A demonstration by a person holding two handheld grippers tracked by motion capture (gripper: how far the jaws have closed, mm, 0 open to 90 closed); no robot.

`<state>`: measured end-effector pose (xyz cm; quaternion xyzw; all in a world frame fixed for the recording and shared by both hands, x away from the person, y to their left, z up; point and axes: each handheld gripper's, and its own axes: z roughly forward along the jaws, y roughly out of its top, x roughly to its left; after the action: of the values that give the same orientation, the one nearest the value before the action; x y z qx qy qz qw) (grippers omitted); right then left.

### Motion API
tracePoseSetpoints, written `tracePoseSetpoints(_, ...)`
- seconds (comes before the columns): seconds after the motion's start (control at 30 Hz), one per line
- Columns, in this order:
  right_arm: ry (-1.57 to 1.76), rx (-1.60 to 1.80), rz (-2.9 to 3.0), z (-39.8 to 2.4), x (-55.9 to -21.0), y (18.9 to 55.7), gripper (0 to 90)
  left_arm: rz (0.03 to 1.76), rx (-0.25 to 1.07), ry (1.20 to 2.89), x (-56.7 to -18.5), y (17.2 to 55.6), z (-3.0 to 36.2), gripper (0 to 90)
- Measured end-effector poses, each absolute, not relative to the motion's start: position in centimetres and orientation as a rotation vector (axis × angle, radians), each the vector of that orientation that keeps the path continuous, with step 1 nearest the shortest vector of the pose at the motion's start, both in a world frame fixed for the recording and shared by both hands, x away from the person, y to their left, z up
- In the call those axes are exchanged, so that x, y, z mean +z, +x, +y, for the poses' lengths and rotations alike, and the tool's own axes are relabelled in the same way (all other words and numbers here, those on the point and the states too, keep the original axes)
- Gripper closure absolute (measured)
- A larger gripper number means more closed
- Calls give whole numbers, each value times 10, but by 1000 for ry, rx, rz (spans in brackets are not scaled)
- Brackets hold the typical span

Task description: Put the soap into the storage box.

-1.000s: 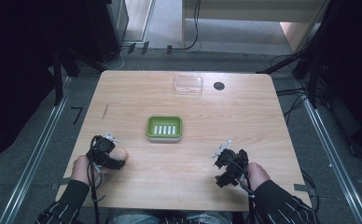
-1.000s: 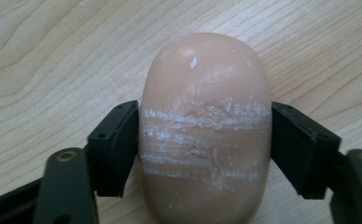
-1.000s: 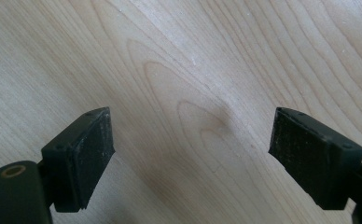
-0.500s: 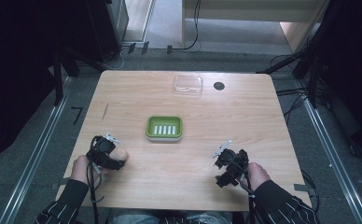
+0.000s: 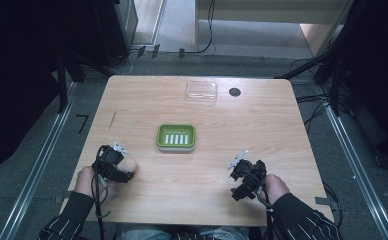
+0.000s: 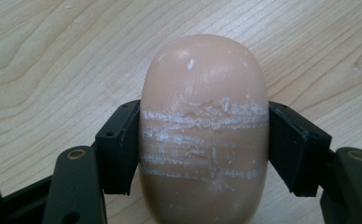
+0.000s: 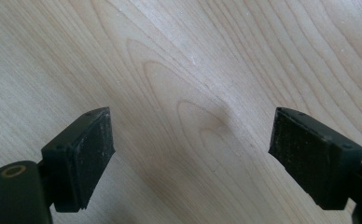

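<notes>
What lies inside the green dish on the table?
The green dish holds a white insert with slots; no soap sits in it. What lies beneath the insert is covered. The soap is between the left gripper's fingers.

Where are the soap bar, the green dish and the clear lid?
soap bar point(image 6: 205, 130), left gripper view, its scuffed middle.
green dish point(image 5: 159, 137), high view, its left rim.
clear lid point(image 5: 201, 90), high view, its centre.

We see the wooden table point(image 5: 197, 165) lit bright and even from above, while the floor around it is dark. Shadows are soft and small. The high view looks a bit grainy. Up close, the wood grain is sharp, and the near jaws look slightly blurry.
</notes>
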<state>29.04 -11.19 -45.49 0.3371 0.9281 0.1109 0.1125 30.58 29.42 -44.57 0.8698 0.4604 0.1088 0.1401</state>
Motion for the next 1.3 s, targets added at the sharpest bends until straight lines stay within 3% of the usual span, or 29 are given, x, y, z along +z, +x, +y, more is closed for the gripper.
tracePoseSetpoints(1.3, 991, 317, 2727, -111, -456, 291, 143, 1240, 365, 2537, -435, 324, 277, 334)
